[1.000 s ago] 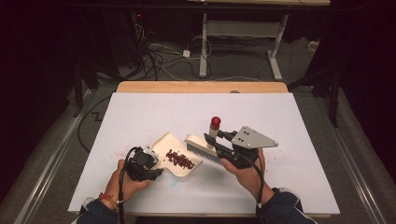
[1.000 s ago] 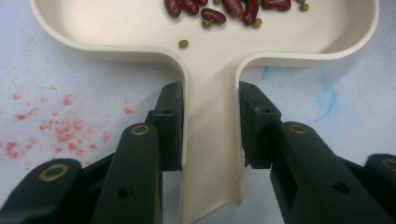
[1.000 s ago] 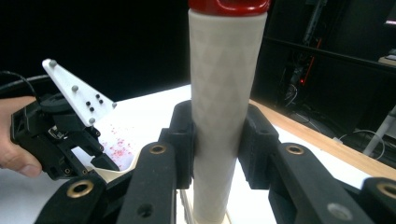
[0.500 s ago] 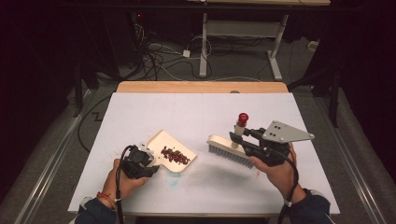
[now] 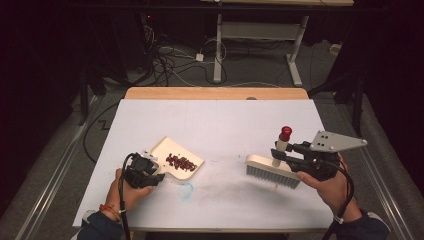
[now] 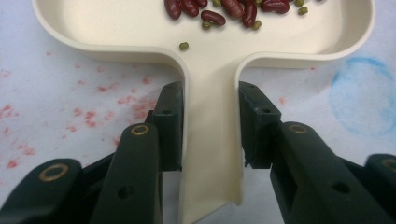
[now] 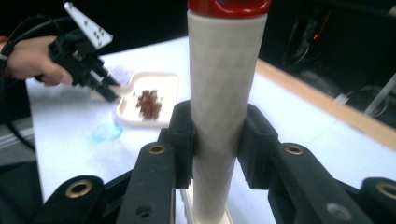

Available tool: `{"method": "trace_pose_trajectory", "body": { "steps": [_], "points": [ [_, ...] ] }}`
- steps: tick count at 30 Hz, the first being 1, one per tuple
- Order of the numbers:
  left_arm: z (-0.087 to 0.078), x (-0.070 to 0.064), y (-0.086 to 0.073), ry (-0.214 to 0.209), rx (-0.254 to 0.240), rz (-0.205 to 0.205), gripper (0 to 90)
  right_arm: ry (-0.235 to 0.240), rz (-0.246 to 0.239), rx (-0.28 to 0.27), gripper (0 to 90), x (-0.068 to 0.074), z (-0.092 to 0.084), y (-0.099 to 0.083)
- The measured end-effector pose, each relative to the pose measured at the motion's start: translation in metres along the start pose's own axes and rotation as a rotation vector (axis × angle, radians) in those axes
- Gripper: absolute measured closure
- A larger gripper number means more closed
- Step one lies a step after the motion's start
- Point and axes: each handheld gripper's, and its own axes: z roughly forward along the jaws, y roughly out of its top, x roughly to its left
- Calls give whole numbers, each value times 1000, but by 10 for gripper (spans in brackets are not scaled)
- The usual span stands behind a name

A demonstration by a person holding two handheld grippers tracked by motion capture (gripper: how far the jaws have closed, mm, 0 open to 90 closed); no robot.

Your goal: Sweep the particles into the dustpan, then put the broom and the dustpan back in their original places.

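I read no brand, label or writing on anything here; the dustpan and the brush are plain cream plastic.

Nearest me, my left hand-held gripper [image 5: 150,172] sits low at the front left of the bench [image 5: 225,120]. In the left gripper view its jaws are clamped on the flat handle of the dustpan [image 6: 210,93], one pad on each edge. The pan lies flat on the bench, its tray pointing away from me, with a small heap of red beans [image 5: 181,162] and a few green ones inside. Red smears [image 6: 116,100] dot the white sheet beside the handle, and a faint blue ring [image 5: 186,191] is drawn just to the right of the pan.

At the front right, my right hand-held gripper [image 5: 280,155] grips the upright handle of the brush [image 5: 272,172], jaws tight on both sides of the cream shaft below its red cap [image 5: 285,133]. The brush is well apart from the pan, bristles down, near or on the sheet; I cannot tell whether they touch. Nothing stands between brush and pan.

Farther off, a wooden strip [image 5: 215,93] runs along the bench's far edge. Beyond it, on the dark floor, lie tangled cables [image 5: 170,60] and the white legs of another desk [image 5: 260,45].
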Motion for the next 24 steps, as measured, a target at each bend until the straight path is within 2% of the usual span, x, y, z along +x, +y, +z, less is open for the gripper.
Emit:
{"method": "trace_pose_trajectory", "body": {
  "steps": [5,7,9,13,14,16,20,24],
  "points": [
    [1,5,0,41,-14,-32,637,49,39,49,698,-14,-2,-9],
    [3,8,1,50,-26,-60,637,66,55,60,698,-18,-1,-13],
    [5,9,3,69,-42,-83,637,80,55,98,697,-22,2,-15],
    [10,8,7,77,-72,-130,624,76,54,128,696,-30,10,-16],
    [11,7,7,71,-79,-137,588,76,58,131,696,-33,13,-16],
    [12,1,8,62,-85,-134,502,71,69,140,695,-39,18,-14],
    [11,-7,6,0,-93,-129,454,36,80,154,676,-54,30,-11],
    [6,-16,3,-9,-106,-92,427,-19,124,160,651,-71,43,-13]
  ]
}}
